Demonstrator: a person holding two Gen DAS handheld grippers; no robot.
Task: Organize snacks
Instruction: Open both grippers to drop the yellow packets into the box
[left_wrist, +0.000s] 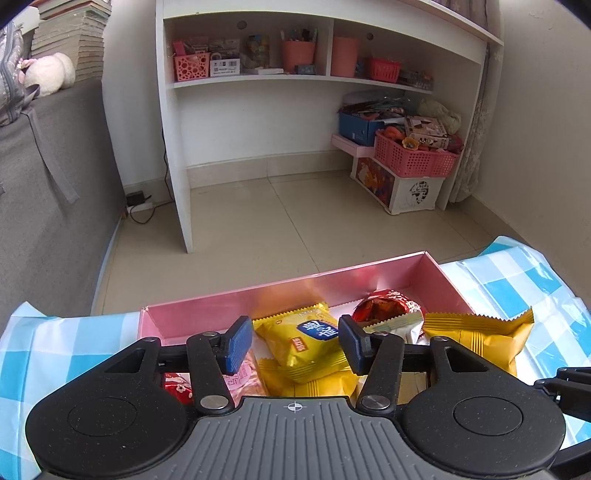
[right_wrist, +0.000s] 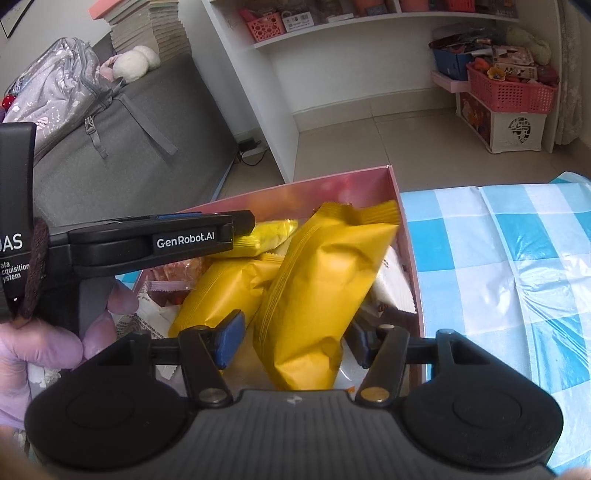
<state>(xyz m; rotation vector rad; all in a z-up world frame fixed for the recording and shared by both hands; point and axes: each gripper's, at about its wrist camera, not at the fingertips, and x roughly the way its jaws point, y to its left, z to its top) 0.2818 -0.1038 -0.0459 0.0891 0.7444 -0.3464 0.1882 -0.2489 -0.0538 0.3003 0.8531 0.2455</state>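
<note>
We were filling the pink box (left_wrist: 280, 291). Our right gripper (right_wrist: 291, 341) stood open around an orange packet (right_wrist: 325, 280) inside it; the left gripper (left_wrist: 295, 343) hovered open above the yellow packet (left_wrist: 306, 339). Next: withdraw cleanly.

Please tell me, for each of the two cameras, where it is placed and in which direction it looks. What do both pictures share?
Left wrist: sits on the left tool, looking forward and down into the pink box at a yellow packet; only its own fingers show.
Right wrist: sits on the right tool, looking down at an orange packet between its fingers; the left tool and a gloved hand show.
Shared: the pink box, checkered cloth, white shelf.
</note>
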